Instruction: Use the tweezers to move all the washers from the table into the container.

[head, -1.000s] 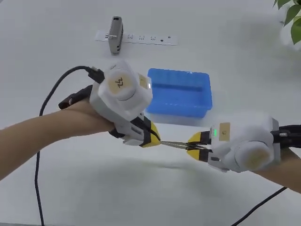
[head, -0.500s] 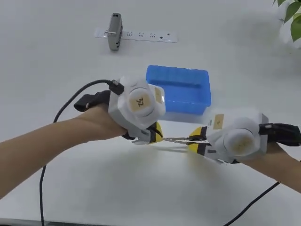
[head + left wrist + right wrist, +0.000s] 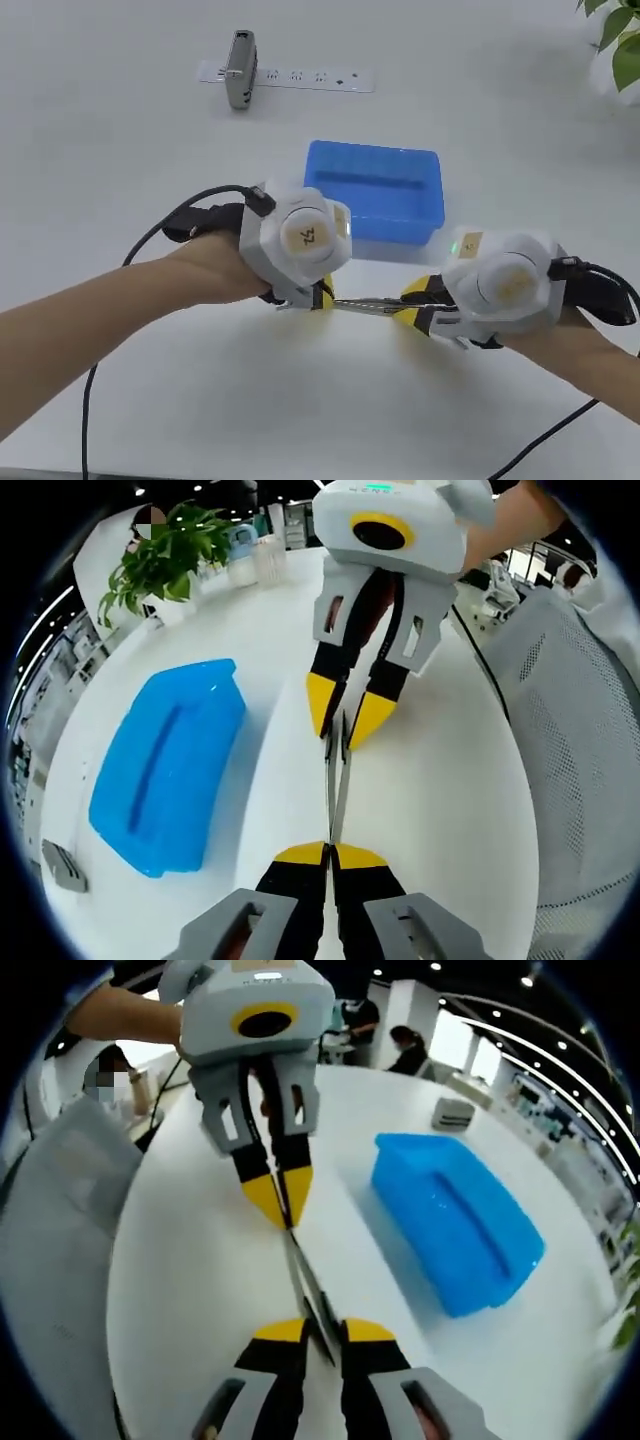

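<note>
Thin metal tweezers hang level above the white table, spanning the short gap between my two grippers. My left gripper is shut on one end of them. My right gripper is shut on the other, wider end. In the left gripper view, my own yellow tips pinch the tweezers, and the right gripper faces me. In the right gripper view, the tweezers run from my jaws to the left gripper. The blue container stands just behind both grippers, open side up.
A white power strip with a grey adapter lies at the back of the table. Green leaves reach in at the top right. Black cables trail from both grippers. A mesh chair stands beside the table.
Both grippers have kept hold of the tweezers. The left gripper has rolled and come lower and rightward; the right one has edged up and left. The head camera has shifted slightly.
</note>
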Available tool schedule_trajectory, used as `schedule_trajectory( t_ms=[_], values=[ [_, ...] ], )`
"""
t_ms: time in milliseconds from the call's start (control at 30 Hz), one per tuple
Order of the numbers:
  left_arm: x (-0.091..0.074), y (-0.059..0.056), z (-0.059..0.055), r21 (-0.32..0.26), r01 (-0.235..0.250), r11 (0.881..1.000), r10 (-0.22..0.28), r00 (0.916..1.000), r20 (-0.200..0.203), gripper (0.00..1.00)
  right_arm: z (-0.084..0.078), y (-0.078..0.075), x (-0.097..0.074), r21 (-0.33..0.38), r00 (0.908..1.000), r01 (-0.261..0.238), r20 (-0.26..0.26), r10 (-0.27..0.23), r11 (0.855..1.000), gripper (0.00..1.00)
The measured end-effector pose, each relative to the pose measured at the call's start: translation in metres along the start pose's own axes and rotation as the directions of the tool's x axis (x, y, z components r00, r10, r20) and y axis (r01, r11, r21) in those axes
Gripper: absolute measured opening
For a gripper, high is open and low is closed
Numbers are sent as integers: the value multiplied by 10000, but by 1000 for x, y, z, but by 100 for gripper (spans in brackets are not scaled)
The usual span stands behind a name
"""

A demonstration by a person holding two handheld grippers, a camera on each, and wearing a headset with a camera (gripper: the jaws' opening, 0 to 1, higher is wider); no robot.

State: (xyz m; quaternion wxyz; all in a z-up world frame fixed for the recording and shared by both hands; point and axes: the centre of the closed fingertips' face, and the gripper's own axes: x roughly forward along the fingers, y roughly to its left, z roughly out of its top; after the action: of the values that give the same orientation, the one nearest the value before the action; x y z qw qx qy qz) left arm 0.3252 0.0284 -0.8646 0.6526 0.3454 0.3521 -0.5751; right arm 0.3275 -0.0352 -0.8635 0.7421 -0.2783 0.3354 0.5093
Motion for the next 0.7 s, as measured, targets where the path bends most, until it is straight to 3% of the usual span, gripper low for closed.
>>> schedule_trajectory(
  t_ms=[100,133,367,567,633,700],
  values=[
    [3,1,-4,-137,-110,9998,107,9997,-210,0,-1,1,-1,996,9998,90,177,-108,9950,12],
    [2,1,-2,-100,-17,9999,16,10000,-73,0,-1,2,-1,1225,9997,71,206,-97,9924,13],
    [2,0,-2,-179,76,9998,-76,10000,-44,0,0,7,-5,1874,9982,352,417,-437,9817,17],
    [1,-4,-2,-900,-4,9959,4,10000,-1,6,7,4,-22,2871,9923,775,710,-1019,9548,25],
    [0,-7,-1,-1333,-39,9911,52,9999,90,11,11,3,-30,2994,9883,978,833,-1281,9491,27],
    [-1,-8,-2,-1879,-181,9820,213,9997,151,17,16,2,-39,3389,9830,1100,1021,-1528,9344,31]
  ],
)
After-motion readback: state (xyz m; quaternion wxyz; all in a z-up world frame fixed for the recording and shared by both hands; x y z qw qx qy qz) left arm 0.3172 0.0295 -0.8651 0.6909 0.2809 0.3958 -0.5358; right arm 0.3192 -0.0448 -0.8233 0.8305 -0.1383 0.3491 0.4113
